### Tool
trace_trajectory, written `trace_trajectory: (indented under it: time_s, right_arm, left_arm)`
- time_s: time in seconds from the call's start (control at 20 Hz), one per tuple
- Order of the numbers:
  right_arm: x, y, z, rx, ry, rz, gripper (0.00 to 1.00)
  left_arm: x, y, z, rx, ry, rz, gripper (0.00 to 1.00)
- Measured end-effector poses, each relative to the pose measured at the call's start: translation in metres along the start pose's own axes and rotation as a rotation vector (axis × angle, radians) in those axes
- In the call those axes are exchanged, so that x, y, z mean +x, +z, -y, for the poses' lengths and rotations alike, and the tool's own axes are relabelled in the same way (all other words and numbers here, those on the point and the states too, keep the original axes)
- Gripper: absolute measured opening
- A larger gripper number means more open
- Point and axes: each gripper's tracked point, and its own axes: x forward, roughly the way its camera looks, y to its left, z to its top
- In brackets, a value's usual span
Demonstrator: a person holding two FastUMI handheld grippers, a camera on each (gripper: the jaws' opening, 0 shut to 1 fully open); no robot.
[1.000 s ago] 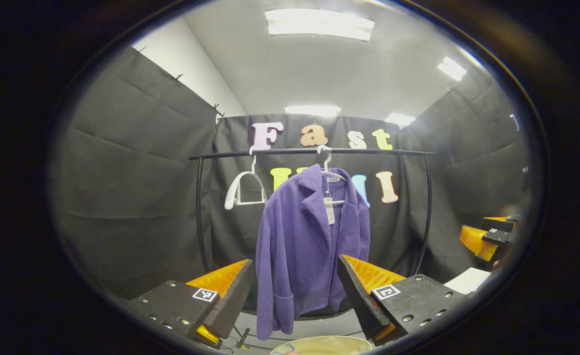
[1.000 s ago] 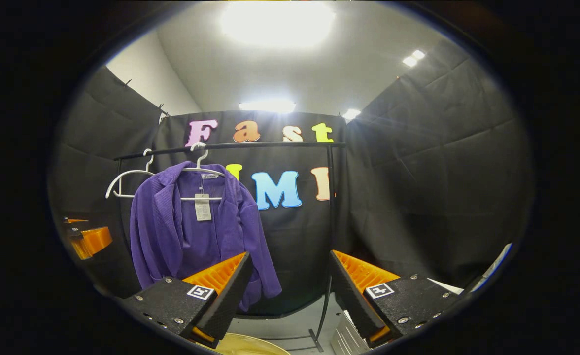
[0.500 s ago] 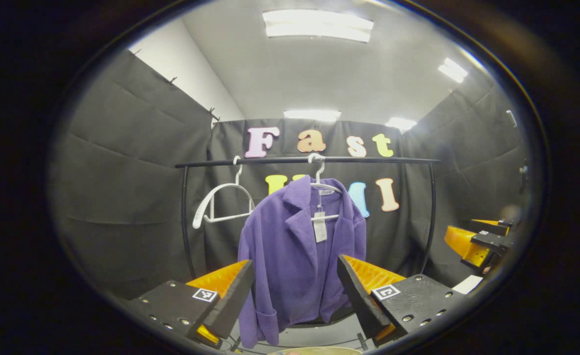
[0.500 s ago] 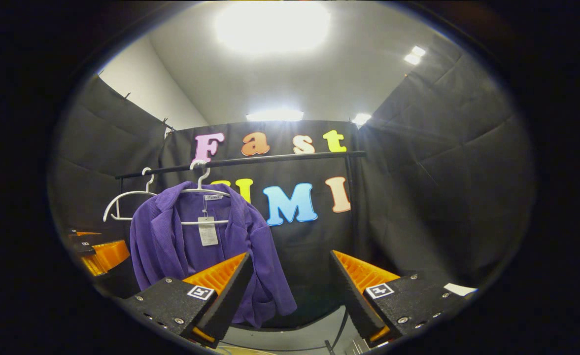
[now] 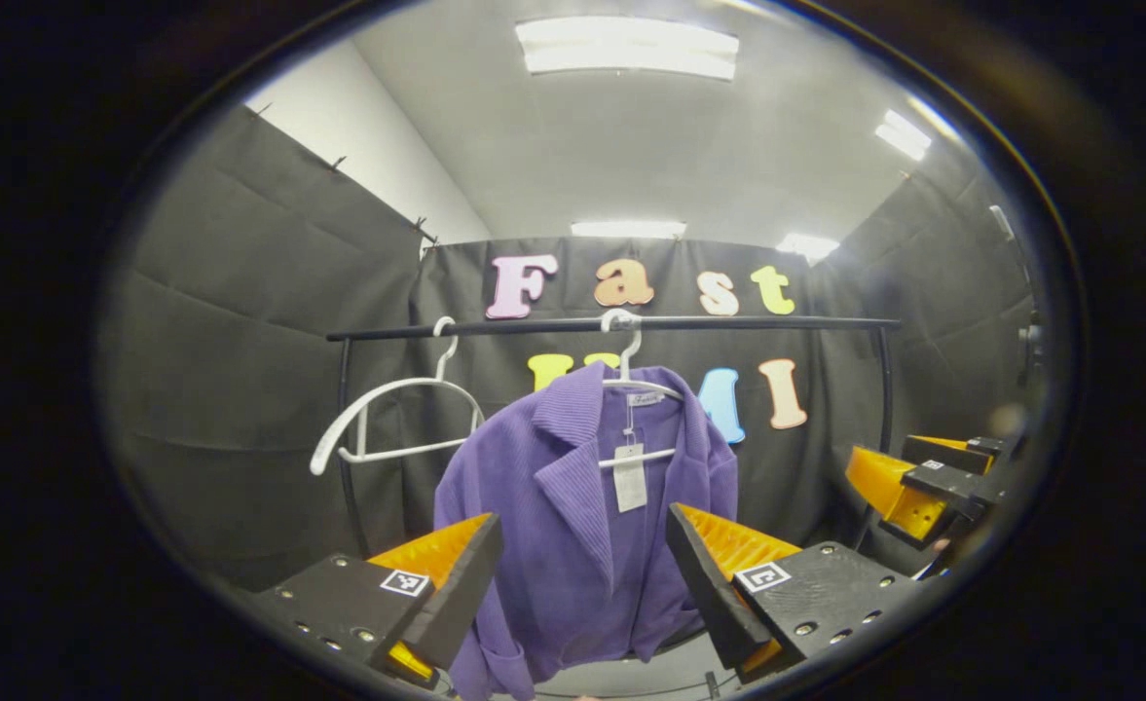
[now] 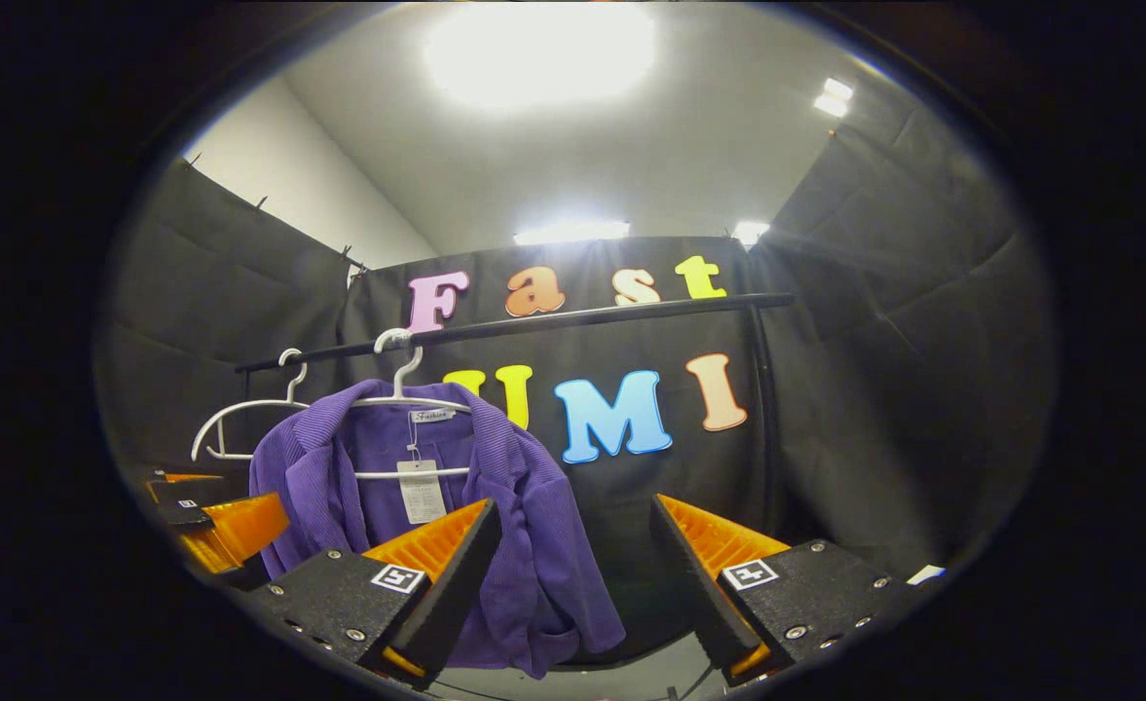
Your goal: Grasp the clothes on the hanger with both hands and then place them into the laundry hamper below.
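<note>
A purple jacket (image 5: 573, 526) (image 6: 524, 526) hangs on a white hanger (image 5: 631, 389) (image 6: 407, 394) from a black rail (image 5: 728, 322) (image 6: 573, 317). A paper tag (image 5: 629, 477) (image 6: 422, 492) dangles at its collar. My left gripper (image 5: 584, 574) is open, short of the jacket, which shows between its fingers. My right gripper (image 6: 573, 565) is open too, with the jacket's right side behind its left finger. In the left gripper view the right gripper (image 5: 913, 482) shows at the far right. In the right gripper view the left gripper (image 6: 212, 516) shows at the far left.
A second, bare white hanger (image 5: 388, 428) (image 6: 241, 424) hangs on the rail to the left of the jacket. The rail's upright posts (image 5: 886, 389) (image 6: 765, 409) stand at its ends. Black cloth walls close in on all sides.
Both grippers have risen and come closer to the jacket, which now looks larger and sits lower in both views. The hamper's rim has dropped out of sight at the bottom.
</note>
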Motion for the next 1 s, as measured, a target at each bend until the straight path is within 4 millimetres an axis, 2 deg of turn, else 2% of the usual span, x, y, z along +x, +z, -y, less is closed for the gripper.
trace_trajectory:
  time_s: [0.2, 0.3, 0.45, 0.5, 0.55, 0.65, 0.7, 0.75, 0.85, 0.95, 1.0]
  right_arm:
    - [0.029, 0.005, -0.006, 0.020, 0.051, 0.007, 0.95]
    - [0.044, 0.005, -0.010, 0.019, 0.077, 0.007, 0.95]
    - [0.068, 0.002, -0.018, 0.015, 0.120, 0.000, 0.95]
    - [0.075, -0.001, -0.022, 0.015, 0.135, -0.005, 0.95]
    - [0.082, -0.004, -0.026, 0.015, 0.151, -0.012, 0.95]
    - [0.097, -0.012, -0.035, 0.019, 0.182, -0.023, 0.95]
    - [0.104, -0.017, -0.041, 0.020, 0.199, -0.031, 0.95]
    - [0.111, -0.022, -0.046, 0.018, 0.215, -0.038, 0.95]
    - [0.123, -0.031, -0.053, 0.009, 0.233, -0.045, 0.95]
    - [0.134, -0.041, -0.062, 0.018, 0.255, -0.064, 0.94]
    - [0.139, -0.047, -0.065, 0.024, 0.262, -0.075, 0.95]
  left_arm:
    - [0.021, -0.009, 0.005, -0.016, 0.027, -0.014, 1.00]
    - [0.038, -0.015, 0.004, -0.014, 0.054, -0.019, 0.96]
    - [0.060, -0.023, -0.003, -0.008, 0.102, -0.026, 1.00]
    - [0.066, -0.028, -0.005, -0.007, 0.120, -0.033, 0.97]
    - [0.072, -0.034, -0.007, -0.008, 0.139, -0.042, 1.00]
    - [0.083, -0.044, -0.010, -0.020, 0.170, -0.057, 0.97]
    - [0.089, -0.049, -0.012, -0.023, 0.183, -0.067, 1.00]
    - [0.095, -0.055, -0.015, -0.024, 0.202, -0.079, 0.97]
    - [0.106, -0.063, -0.019, -0.026, 0.226, -0.094, 1.00]
    - [0.115, -0.065, -0.027, -0.017, 0.255, -0.093, 0.97]
    - [0.117, -0.066, -0.030, -0.015, 0.268, -0.090, 1.00]
